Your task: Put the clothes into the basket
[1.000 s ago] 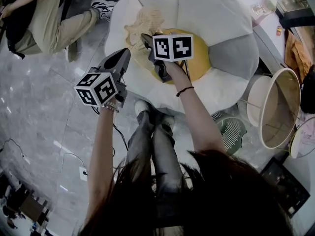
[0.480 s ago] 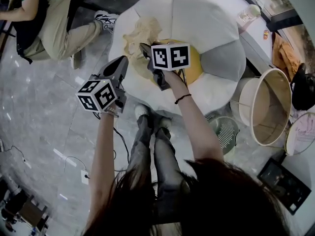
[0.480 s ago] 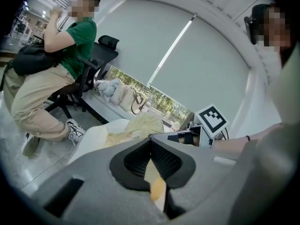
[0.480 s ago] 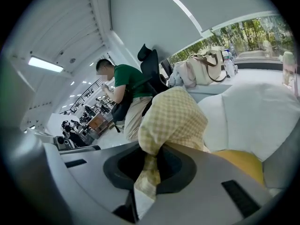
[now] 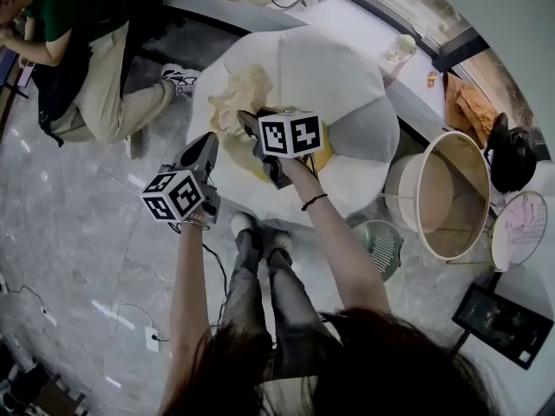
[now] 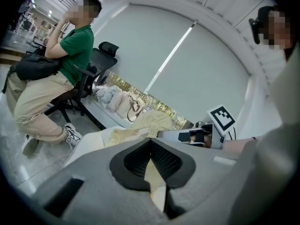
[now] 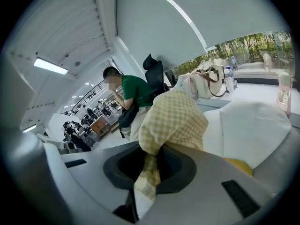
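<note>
A cream checked garment (image 5: 236,94) hangs bunched over the white flower-shaped cushion (image 5: 321,68) with its yellow centre. My right gripper (image 5: 249,121) is shut on it, and a fold of the cloth (image 7: 173,121) spills out of the jaws (image 7: 151,149). Lower left of it, my left gripper (image 5: 208,146) has its tips together (image 6: 150,142) with cream cloth (image 6: 154,172) pinched behind them. The round cream basket (image 5: 473,146) stands on the floor to the right of the cushion, well apart from both grippers.
A seated person in a green shirt (image 5: 87,50) is at the upper left on an office chair. A small green ribbed bin (image 5: 381,245) stands by the basket. Bags (image 6: 122,102) lie on the window ledge. A cable (image 5: 130,310) runs over the marble floor.
Both grippers have risen together with the garment, which now stands higher above the cushion. The head view takes in more of the room than before.
</note>
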The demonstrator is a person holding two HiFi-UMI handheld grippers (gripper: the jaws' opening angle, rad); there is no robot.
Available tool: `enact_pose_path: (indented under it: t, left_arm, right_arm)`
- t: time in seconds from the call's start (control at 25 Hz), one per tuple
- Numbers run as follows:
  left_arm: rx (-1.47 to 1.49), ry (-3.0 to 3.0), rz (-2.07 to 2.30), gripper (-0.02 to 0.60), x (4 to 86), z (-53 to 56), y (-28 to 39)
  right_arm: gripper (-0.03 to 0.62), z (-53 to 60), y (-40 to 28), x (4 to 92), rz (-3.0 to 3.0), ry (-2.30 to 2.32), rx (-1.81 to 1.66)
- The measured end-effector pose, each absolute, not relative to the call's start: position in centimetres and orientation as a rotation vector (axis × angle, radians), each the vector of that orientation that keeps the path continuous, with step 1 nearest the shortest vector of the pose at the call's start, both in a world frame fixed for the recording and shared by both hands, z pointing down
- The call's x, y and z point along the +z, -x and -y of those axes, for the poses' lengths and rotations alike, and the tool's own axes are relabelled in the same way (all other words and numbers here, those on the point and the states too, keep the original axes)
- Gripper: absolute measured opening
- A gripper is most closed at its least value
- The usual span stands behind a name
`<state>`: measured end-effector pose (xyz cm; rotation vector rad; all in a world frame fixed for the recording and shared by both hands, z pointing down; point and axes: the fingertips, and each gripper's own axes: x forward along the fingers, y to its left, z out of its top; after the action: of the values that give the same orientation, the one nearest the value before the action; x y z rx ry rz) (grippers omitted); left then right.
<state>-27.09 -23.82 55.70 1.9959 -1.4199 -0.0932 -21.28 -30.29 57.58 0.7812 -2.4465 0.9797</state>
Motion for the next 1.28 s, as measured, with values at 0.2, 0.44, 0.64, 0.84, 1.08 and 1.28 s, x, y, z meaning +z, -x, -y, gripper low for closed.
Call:
enact_pose_path:
  t: [0.2, 0.44, 0.64, 0.84, 1.08, 1.28]
  left_arm:
    - [-0.108, -2.006, 1.411, 0.011, 52.8, 23.4, 25.9]
    - [-0.120, -2.024, 1.401, 0.011, 49.7, 23.3, 24.4]
    - [-0.122, -2.053, 1.396, 0.011, 47.5, 23.3, 23.2]
    - [-0.114, -2.105, 1.380, 0.011, 45.2, 23.5, 21.3]
    - [-0.114, -2.158, 1.362, 0.011, 43.1, 22.8, 18.9]
    - [-0.122, -2.185, 1.344, 0.011, 41.8, 22.1, 16.6]
  right_arm:
    - [0.051, 30.2, 19.9, 53.5, 2.489, -0.793, 0.956]
    - [0.051, 30.1, 18.0, 50.2, 2.513, -0.810, 0.961]
    - [0.051, 29.6, 16.8, 48.3, 2.534, -0.814, 0.968]
    - [0.051, 29.1, 15.1, 46.5, 2.550, -0.830, 0.965]
    - [0.051, 28.6, 12.8, 45.2, 2.552, -0.834, 0.941]
    - [0.051, 27.9, 10.2, 44.0, 2.555, -0.854, 0.916]
